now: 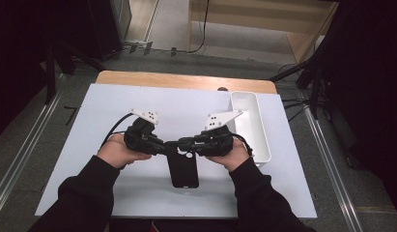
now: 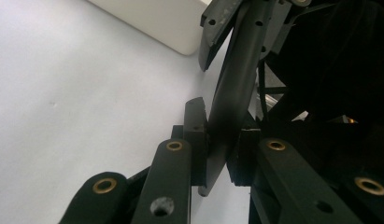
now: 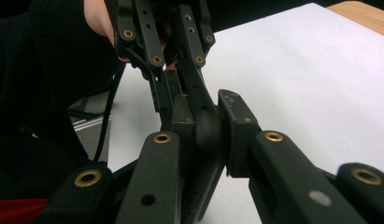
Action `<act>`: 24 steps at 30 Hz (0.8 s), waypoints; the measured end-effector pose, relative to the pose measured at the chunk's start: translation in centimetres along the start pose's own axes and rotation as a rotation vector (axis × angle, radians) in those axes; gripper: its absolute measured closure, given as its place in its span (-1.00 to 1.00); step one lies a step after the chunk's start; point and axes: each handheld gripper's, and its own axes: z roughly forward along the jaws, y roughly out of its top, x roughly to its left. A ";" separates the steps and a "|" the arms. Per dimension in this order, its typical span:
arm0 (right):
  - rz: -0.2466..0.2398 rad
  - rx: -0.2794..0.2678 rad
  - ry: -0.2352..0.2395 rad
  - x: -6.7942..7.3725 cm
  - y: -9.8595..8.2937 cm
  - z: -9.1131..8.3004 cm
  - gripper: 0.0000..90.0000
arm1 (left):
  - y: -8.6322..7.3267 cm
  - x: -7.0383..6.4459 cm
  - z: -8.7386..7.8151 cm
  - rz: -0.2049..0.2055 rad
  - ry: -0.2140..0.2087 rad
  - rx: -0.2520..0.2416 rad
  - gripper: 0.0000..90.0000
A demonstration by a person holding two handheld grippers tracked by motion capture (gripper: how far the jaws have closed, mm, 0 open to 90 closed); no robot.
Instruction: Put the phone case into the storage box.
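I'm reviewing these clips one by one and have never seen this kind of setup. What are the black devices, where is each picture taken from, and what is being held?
There is no robot here. A person holds a hand-operated two-jaw tool in each hand: the left gripper and the right gripper, each trailing a cable.

The high view looks down from above the person's side of the table, which has a white top. The other two pictures come from cameras riding on the grippers, looking along their black jaws.

On the surface lies a white tray at the right, and a black phone case in the middle. Both grippers meet at the case's far end. In the left gripper view the jaws are shut on the case's thin edge; the right gripper view shows the same from the opposite side.
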 end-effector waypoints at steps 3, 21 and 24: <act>0.011 0.006 0.002 -0.1 0.0 0.0 0.67 | 0.0 0.0 0.0 -0.007 0.005 -0.002 0.78; 0.047 -0.007 0.022 0.3 0.7 -1.0 0.11 | 0.2 -0.3 -0.9 -0.020 0.052 -0.010 0.78; 0.054 -0.015 0.009 0.5 0.9 -1.3 0.00 | 0.2 -0.4 -1.3 -0.036 0.067 -0.012 0.78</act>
